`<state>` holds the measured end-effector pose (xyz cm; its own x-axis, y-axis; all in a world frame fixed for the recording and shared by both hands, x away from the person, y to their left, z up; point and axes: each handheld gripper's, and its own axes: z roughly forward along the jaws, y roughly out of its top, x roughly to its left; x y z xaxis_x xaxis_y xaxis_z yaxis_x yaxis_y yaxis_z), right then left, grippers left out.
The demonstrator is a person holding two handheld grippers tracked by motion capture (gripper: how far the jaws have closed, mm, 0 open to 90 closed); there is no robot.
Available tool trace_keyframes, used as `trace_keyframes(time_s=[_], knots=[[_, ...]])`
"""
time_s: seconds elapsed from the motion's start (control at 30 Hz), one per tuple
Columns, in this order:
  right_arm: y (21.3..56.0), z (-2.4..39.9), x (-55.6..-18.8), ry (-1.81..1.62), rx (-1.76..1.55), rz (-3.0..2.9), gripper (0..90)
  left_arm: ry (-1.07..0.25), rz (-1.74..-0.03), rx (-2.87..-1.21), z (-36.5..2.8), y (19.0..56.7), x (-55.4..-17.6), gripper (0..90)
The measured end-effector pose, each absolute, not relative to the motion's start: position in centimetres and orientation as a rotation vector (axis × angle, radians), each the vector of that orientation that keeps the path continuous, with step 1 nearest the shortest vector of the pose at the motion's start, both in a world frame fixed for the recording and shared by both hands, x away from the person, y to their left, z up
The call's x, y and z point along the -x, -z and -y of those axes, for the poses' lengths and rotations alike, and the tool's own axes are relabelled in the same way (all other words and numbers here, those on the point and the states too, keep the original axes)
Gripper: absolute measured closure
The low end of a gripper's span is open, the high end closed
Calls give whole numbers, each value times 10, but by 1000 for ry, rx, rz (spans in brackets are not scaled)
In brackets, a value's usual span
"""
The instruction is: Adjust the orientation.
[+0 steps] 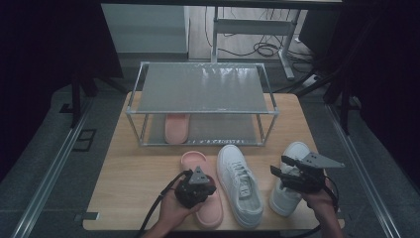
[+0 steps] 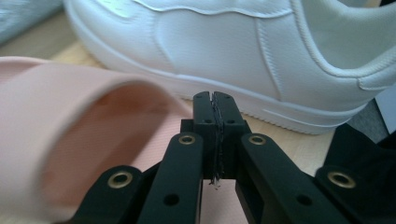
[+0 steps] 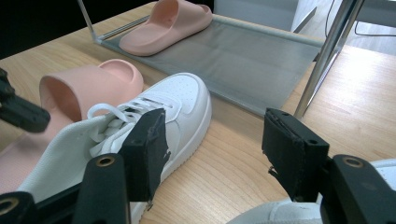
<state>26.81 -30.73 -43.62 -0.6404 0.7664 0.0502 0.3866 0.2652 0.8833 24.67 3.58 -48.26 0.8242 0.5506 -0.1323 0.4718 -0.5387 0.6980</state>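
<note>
My two grippers are black: the left gripper [image 1: 199, 184] trails a black cable, the right gripper [image 1: 282, 171] carries a grey triangular plate; brass-ringed screw holes.

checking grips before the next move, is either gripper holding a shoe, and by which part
Nothing is held. The left gripper is shut on nothing above the pink foam slide sandal; the right gripper is open.

On the counter [image 1: 124, 198] before you a rack [image 1: 203, 94] stands at the back with one slipper [image 1: 177, 127] on its lower shelf, and in front lie, left to right, another slipper [image 1: 210, 210], a sneaker [image 1: 241, 186] and a second sneaker [image 1: 289, 171].
</note>
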Motion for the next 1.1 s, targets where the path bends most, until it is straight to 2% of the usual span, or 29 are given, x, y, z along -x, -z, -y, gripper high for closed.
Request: trace_keyframes(time_s=[0.57, 0.9, 1.1], knots=[[437, 307, -268, -1333, -1046, -2158, 405, -102, -728, -2339, 1, 506, -255, 897], [436, 307, -268, -1335, -1045, -2158, 405, -100, -738, -2349, -4, 507, -254, 900], [436, 308, -268, -1337, -1051, -2151, 405, -116, -765, -2347, -21, 506, -249, 900]])
